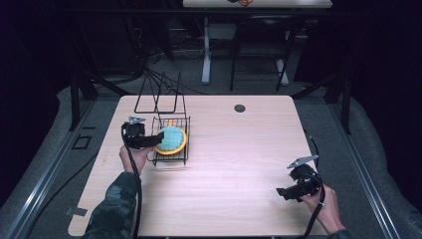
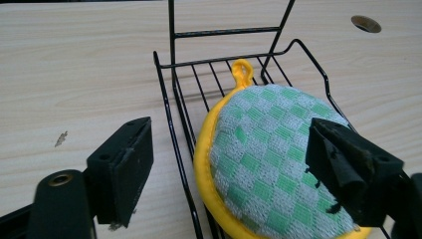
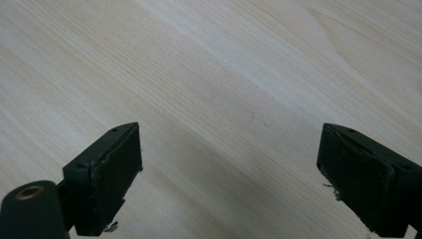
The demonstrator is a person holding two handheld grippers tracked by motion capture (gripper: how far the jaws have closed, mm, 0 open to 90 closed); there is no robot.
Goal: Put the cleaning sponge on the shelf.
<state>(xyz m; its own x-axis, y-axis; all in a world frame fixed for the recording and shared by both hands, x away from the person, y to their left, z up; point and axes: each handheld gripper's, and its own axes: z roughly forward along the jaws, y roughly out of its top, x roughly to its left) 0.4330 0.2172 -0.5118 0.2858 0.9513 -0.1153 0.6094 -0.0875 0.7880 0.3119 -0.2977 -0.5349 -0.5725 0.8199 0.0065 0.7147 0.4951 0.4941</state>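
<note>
On the wire rack sits the potholder (green checks, yellow rim), and the left gripper straddles its edge, jaws apart, not pinching. Right gripper hangs wide open over bare table.

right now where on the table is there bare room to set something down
The wide middle of the table between the wire rack and the right gripper is bare. It is crowded at the rack, where the pot holder and left gripper sit.
</note>
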